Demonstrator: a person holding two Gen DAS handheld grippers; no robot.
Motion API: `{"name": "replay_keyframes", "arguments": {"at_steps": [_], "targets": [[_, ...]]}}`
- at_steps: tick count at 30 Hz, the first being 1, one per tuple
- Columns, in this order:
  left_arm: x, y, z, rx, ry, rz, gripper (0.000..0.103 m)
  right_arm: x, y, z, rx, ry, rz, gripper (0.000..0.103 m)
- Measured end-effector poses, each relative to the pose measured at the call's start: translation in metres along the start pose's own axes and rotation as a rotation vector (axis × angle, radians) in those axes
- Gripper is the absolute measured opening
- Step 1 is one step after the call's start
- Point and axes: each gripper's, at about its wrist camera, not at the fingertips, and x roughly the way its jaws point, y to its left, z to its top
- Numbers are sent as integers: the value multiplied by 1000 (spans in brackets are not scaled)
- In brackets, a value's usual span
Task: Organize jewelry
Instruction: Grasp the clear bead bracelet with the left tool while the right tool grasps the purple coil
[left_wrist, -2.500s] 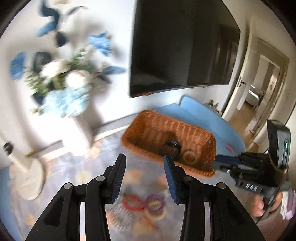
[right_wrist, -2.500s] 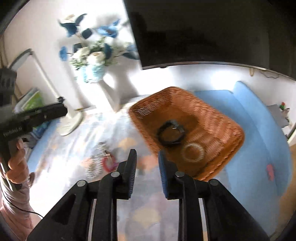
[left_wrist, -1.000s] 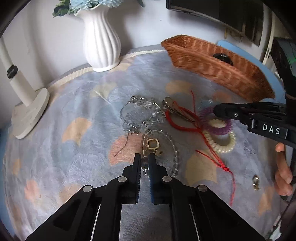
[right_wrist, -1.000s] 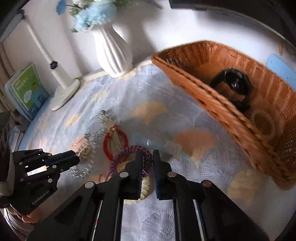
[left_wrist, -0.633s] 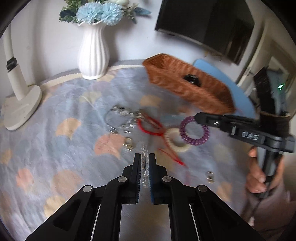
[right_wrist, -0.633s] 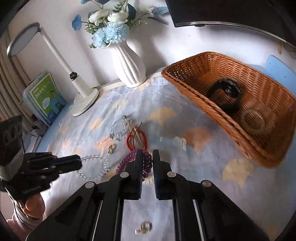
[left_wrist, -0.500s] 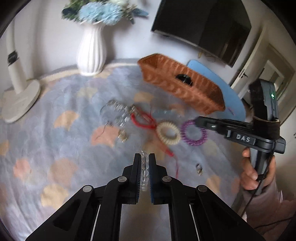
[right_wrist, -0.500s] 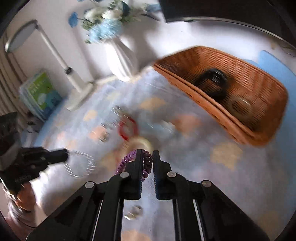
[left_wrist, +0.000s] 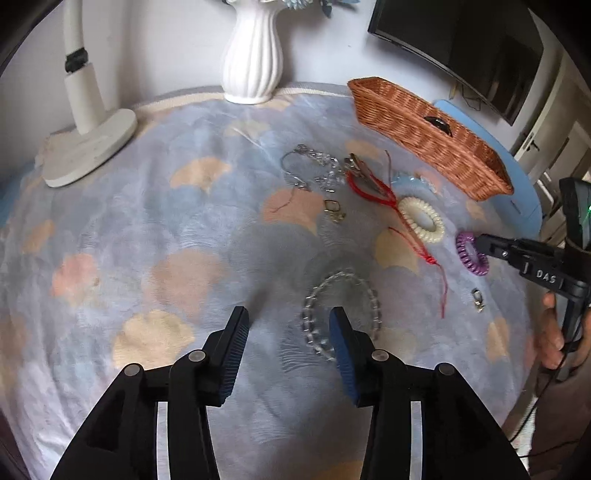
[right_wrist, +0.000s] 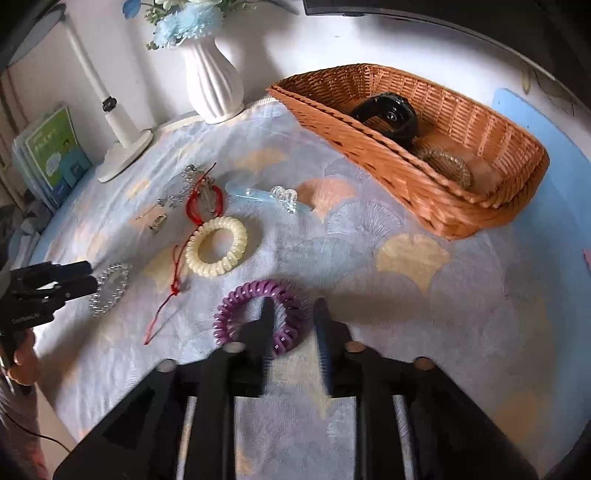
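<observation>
My left gripper hangs over the patterned blue cloth with its jaws spread wide and nothing between them; the clear bead bracelet lies flat on the cloth, its ring partly behind my right-hand finger. My right gripper also stands apart, holding nothing, with the purple coil hair tie lying on the cloth at its tips, the left finger crossing over the ring.

Beyond the purple tie sits the cream coil hair tie, with a red cord bracelet trailing a thread past it. A tangle of silver chain jewelry rests just beyond that, and a pale blue hair clip lies between the pile and the wicker basket. In the basket are a black watch and a woven brown ring. A small metal clasp lies alone near the cloth's edge. A white vase and a white lamp base stand at the back.
</observation>
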Motion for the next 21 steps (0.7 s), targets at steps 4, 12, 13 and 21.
{"name": "replay_keyframes", "arguments": {"at_steps": [4,12,13,21], "targets": [[6,-10,1,58,-4,50,47,7,13,4,-81,1,-73,32],[11,-42,0,182,-20,119,8,5,27,1,-175,4,-103,13],[13,-45,1,181,-21,115,8,5,28,0,-185,2,-107,13],[-12,-49,10,137,-73,-76,8,-19,10,-10,-105,8,29,12]]}}
